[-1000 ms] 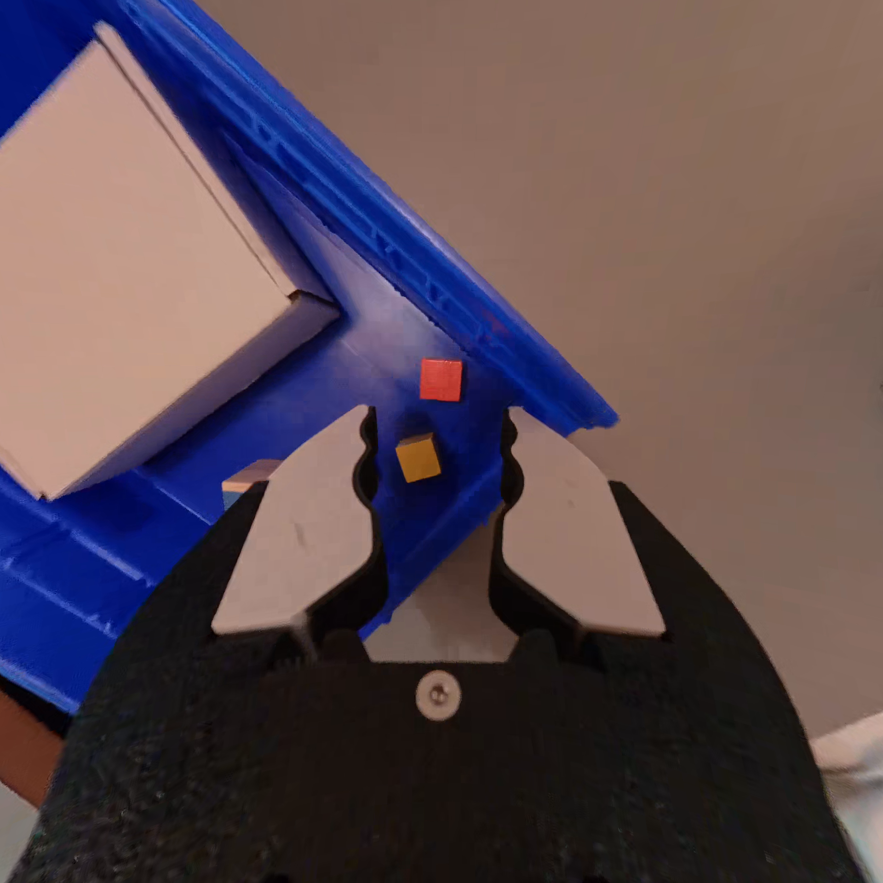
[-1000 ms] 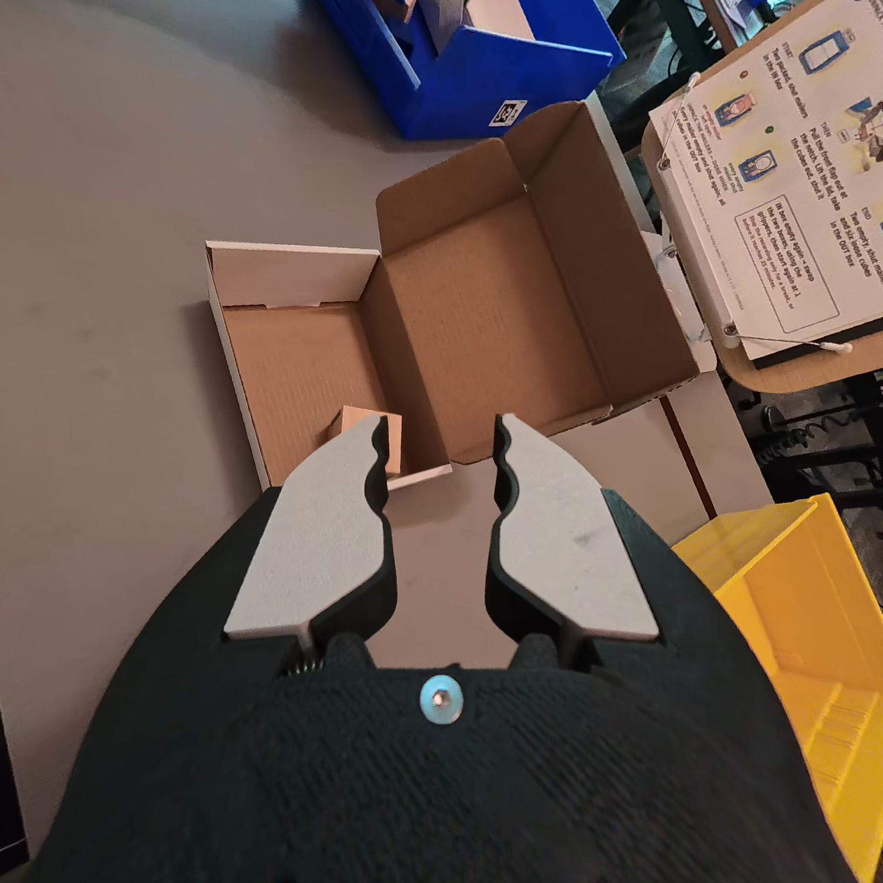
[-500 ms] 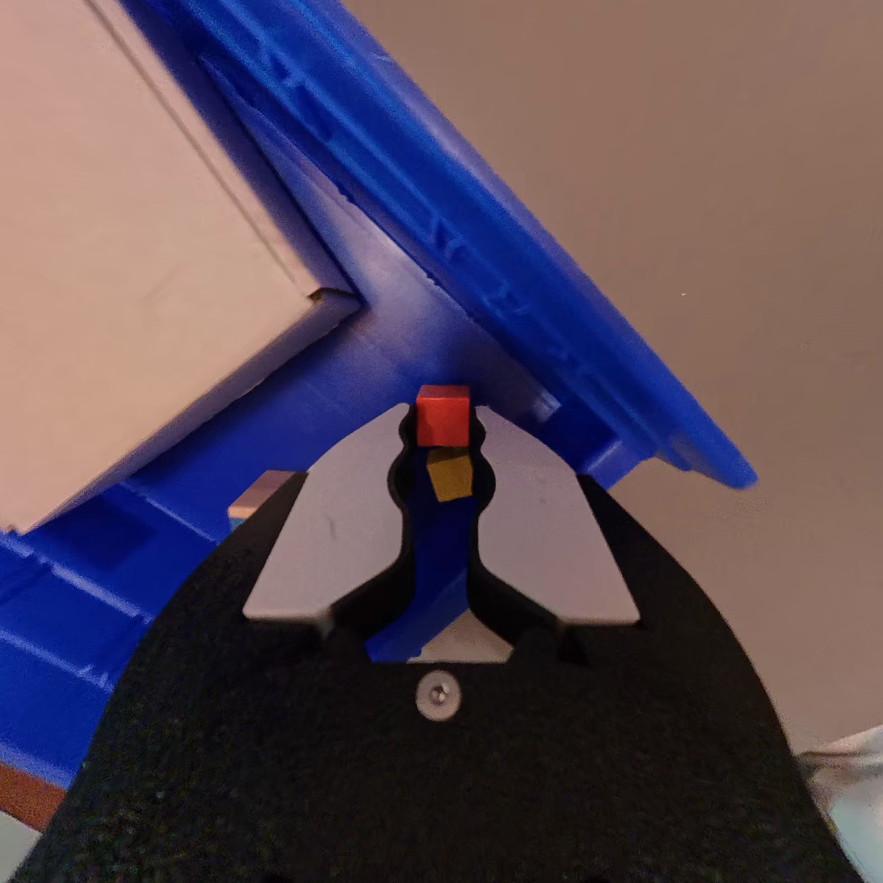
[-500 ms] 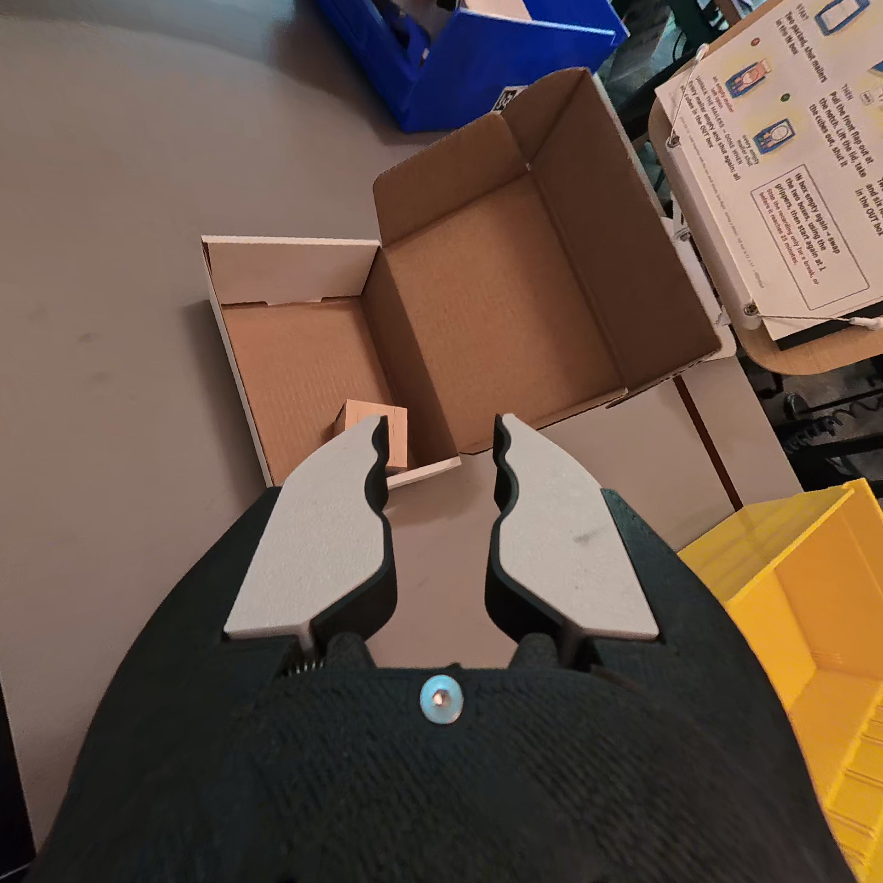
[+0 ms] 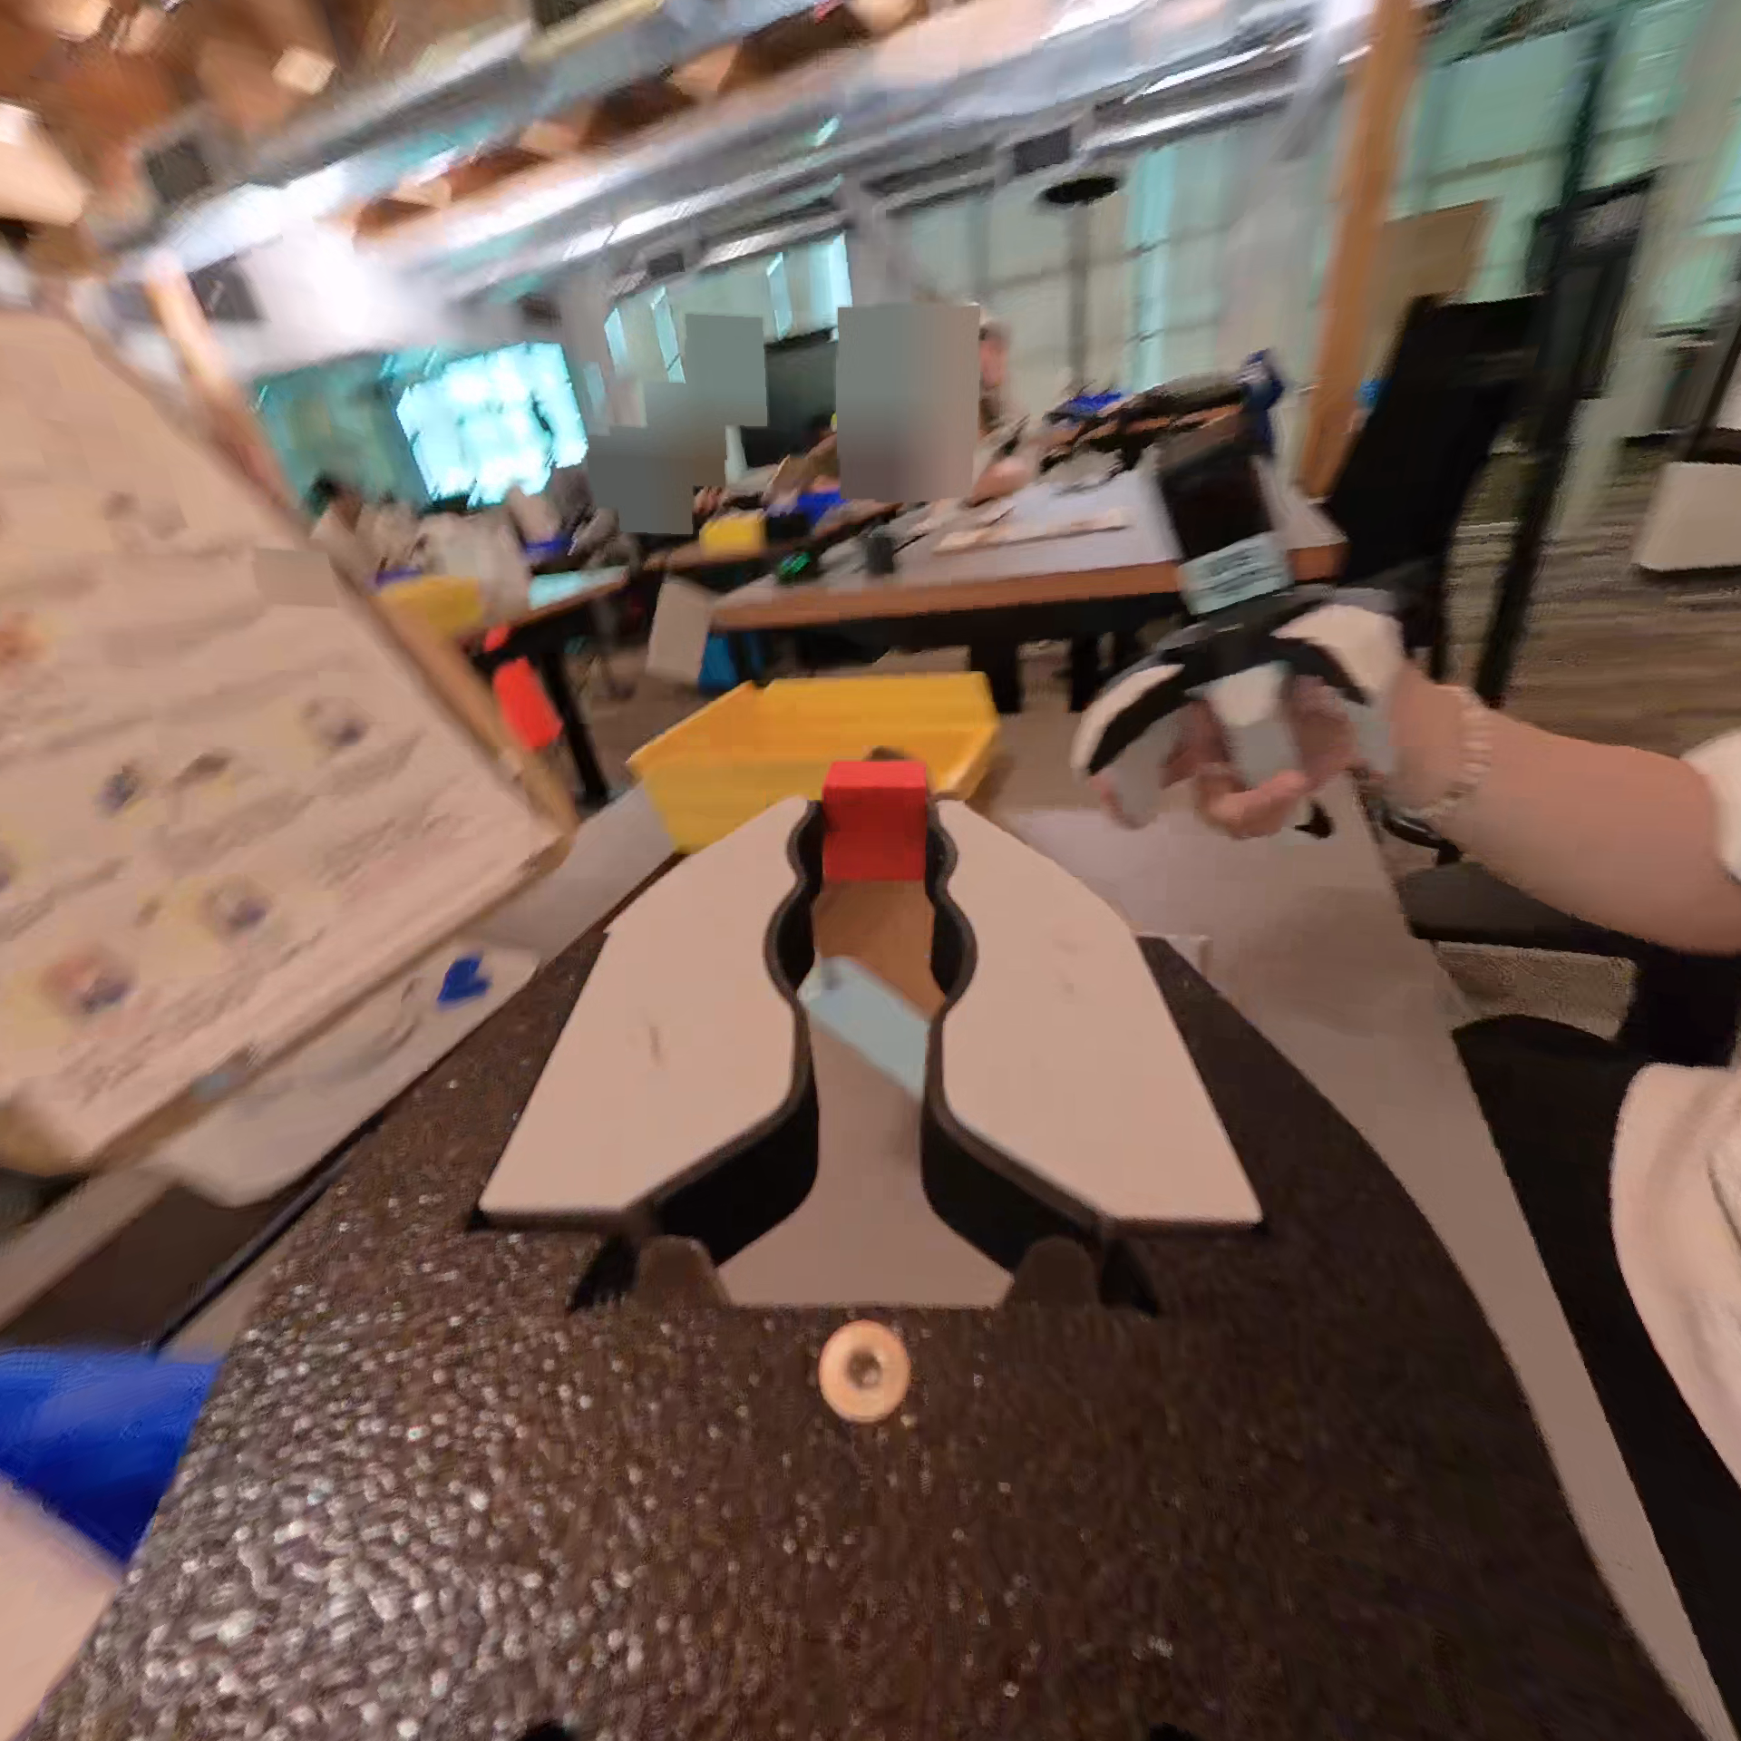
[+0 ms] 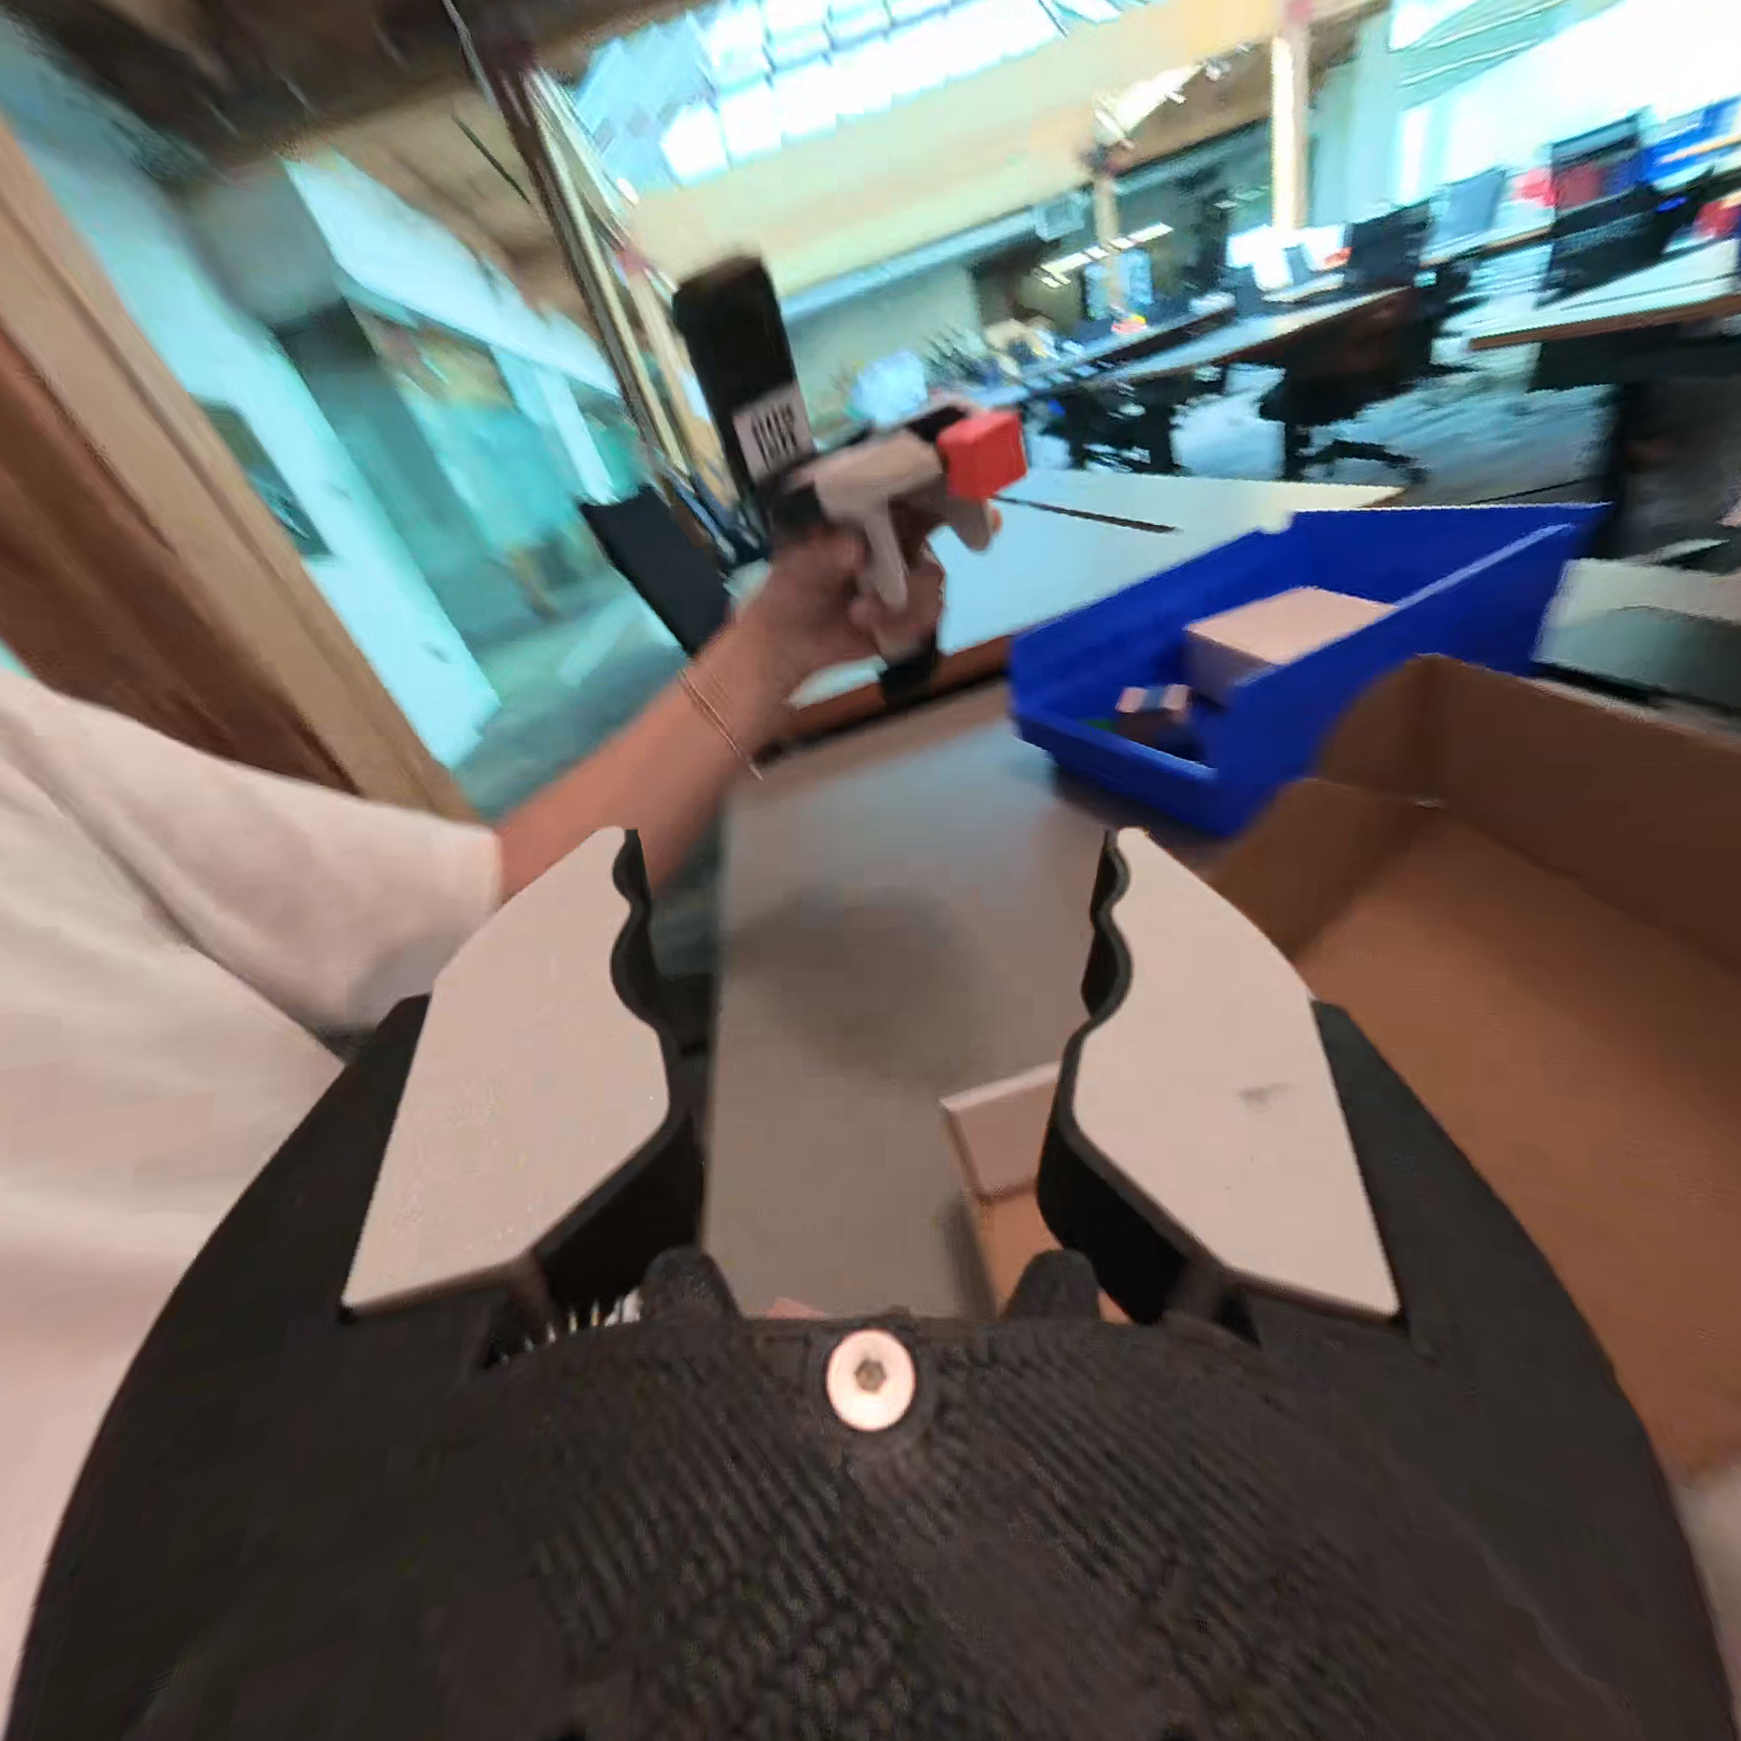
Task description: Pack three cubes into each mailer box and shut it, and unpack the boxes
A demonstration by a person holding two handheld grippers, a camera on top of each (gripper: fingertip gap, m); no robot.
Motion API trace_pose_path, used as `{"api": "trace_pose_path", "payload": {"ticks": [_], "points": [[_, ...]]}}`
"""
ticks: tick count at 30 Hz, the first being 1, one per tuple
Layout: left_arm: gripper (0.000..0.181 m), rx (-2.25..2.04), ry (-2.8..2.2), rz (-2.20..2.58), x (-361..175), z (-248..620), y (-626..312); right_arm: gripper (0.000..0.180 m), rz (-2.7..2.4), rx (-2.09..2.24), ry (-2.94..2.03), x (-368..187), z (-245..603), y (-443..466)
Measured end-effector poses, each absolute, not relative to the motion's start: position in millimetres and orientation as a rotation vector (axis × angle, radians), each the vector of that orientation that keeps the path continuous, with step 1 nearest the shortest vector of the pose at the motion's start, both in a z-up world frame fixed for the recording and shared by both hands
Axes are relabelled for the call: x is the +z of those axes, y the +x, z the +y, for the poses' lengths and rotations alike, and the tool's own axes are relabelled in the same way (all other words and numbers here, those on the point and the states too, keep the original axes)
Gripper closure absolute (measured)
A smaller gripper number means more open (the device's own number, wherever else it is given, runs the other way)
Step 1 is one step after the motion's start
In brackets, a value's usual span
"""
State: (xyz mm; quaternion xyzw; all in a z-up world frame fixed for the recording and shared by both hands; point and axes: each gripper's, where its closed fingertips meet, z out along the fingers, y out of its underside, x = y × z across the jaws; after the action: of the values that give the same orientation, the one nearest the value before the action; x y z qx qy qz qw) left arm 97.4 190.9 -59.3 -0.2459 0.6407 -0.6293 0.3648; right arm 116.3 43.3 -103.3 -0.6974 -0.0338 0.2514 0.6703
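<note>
My left gripper (image 5: 871, 818) is shut on a red cube (image 5: 871, 838), held at its fingertips above the table. The cube also shows in the right wrist view (image 6: 984, 455), raised in the air over the table's far side. My right gripper (image 6: 867, 862) is open and empty, just left of the open brown mailer box (image 6: 1526, 951). A white flap of that box (image 6: 999, 1126) shows between its fingers. The box's inside is mostly hidden. In the left wrist view the right gripper (image 5: 1225, 735) hangs in a hand at the right.
A blue bin (image 6: 1130, 744) behind the open box holds a closed white mailer box (image 6: 1272, 636) and small cubes (image 6: 1154, 702). A yellow bin (image 5: 810, 740) stands ahead of the left gripper. An instruction board (image 5: 188, 754) leans at the left. A person's arm (image 6: 612, 801) crosses the table. My hands' fingertips stand some 15 cm from each other.
My left gripper closed on the red cube in the blue bin and lifted it out, swinging up to face across the room. My right gripper tilted up from above the open box.
</note>
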Motion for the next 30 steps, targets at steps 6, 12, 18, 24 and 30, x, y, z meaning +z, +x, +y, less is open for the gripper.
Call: {"api": "trace_pose_path", "payload": {"ticks": [6, 12, 18, 24, 30], "points": [[0.161, -1.745, -0.250, 1.660, -76, 100, 64, 0.102, 0.076, 1.027, -1.533, -115, 63, 85], [0.161, -1.682, -0.203, 1.709, -101, 74, 67, 0.110, 0.052, 1.271, -1.481, -113, 68, 57], [0.161, -1.606, -0.197, 1.788, -119, 68, 72, 0.134, 0.093, 1.300, -1.467, -117, 72, 61], [0.160, -1.542, -0.291, 1.849, -132, 72, 81, 0.155, 0.156, 1.269, -1.491, -129, 79, 75], [0.146, -1.447, -0.464, 1.735, -126, 103, 95, 0.157, 0.162, 0.557, -1.925, -186, 74, 139]]}}
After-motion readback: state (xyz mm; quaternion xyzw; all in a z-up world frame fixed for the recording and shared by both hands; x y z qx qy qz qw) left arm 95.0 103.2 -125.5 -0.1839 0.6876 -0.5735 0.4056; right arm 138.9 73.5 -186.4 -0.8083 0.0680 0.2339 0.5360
